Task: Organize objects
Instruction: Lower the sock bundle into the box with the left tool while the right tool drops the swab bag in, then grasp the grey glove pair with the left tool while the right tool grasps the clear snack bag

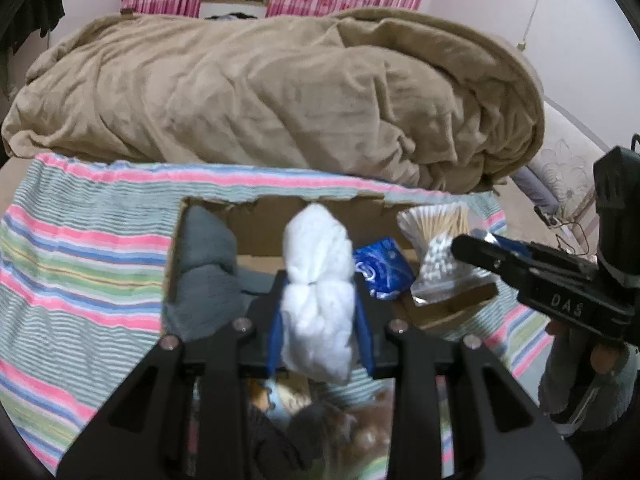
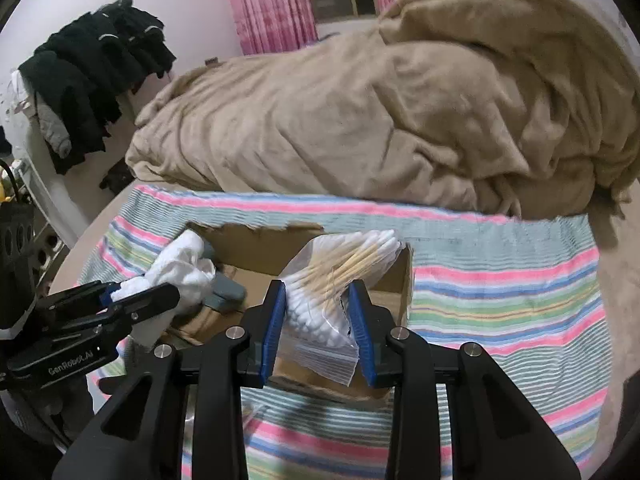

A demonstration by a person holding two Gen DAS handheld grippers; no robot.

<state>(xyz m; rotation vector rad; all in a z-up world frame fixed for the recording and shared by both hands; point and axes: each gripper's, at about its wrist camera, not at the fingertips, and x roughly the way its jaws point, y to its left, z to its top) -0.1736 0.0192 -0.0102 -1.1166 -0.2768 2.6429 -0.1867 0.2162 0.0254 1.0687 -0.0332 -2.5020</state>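
My left gripper (image 1: 320, 316) is shut on a white rolled cloth (image 1: 318, 280) and holds it over the open cardboard box (image 1: 264, 220). It also shows in the right wrist view (image 2: 144, 294) with the cloth (image 2: 180, 268). My right gripper (image 2: 318, 312) is shut on a clear bag of cotton swabs (image 2: 332, 280) above the box's right side (image 2: 396, 280). In the left wrist view the right gripper (image 1: 480, 250) holds the swab bag (image 1: 436, 236). A grey cloth (image 1: 208, 272) and a blue packet (image 1: 382, 266) lie in the box.
The box sits on a striped towel (image 1: 80, 260) on a bed. A bunched tan blanket (image 1: 260, 92) lies behind it. Dark clothes (image 2: 92, 76) hang at the far left. Loose items (image 1: 320, 420) lie below my left gripper, blurred.
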